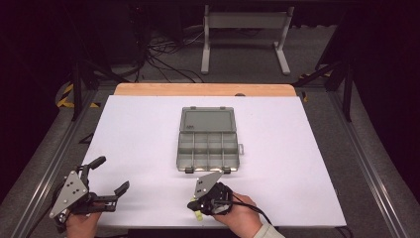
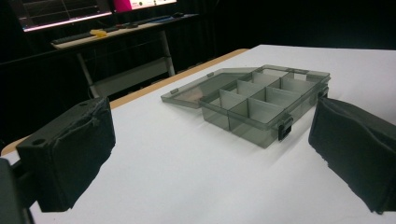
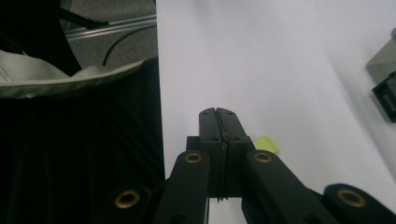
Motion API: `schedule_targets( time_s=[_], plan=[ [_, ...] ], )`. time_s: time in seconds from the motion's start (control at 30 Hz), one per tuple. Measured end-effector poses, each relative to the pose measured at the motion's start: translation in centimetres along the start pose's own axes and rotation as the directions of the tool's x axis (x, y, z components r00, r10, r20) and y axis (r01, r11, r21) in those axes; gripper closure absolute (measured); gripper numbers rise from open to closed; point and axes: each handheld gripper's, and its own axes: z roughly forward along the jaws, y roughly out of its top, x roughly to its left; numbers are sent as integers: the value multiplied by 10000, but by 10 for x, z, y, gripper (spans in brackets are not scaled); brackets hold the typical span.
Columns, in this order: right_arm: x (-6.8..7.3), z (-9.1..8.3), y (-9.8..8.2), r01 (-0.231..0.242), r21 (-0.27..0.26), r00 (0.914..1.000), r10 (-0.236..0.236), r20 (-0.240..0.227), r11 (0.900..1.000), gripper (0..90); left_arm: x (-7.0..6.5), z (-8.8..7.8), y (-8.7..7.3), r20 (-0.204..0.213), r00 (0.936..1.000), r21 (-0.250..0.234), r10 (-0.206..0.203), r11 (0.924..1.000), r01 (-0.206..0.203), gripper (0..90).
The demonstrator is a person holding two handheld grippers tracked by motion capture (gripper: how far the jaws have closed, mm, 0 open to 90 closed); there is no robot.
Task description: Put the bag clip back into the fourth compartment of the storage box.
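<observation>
A smoky grey plastic compartment box (image 1: 207, 144) lies open in the middle of the white table top (image 1: 277, 148), its lid (image 1: 207, 119) folded flat toward the far side. In the left gripper view the box (image 2: 261, 100) stands ahead with its dividers showing and nothing visible in its cells. My left gripper (image 1: 111, 174) is at the near left corner, open wide and holding nothing; its padded fingers (image 2: 74, 154) frame the box. My right gripper (image 1: 197, 204) is shut just in front of the box, near the table's front edge. A small yellow-green piece (image 3: 267, 143) lies on the table beside its jaws.
A wooden strip (image 1: 205, 89) borders the table's far edge. Beyond it, a white metal stand (image 1: 245, 29) and cables (image 1: 166, 54) are on the floor. Aluminium rails (image 1: 49, 163) run along both sides. A corner of the box (image 3: 385, 88) shows at the right gripper view's right edge.
</observation>
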Motion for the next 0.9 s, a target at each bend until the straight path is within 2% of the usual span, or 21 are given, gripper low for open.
schedule_targets(
  time_s=[0.57,0.9],
  plan=[
    [6,21,-5,147,1045,9977,-77,-670,9944,900,0,0,0,85,10000,-10,49,10000,-49,11],
    [6,22,-7,27,1285,9977,62,-681,9917,900,0,0,0,93,9999,-13,41,10000,-41,11]
  ],
)
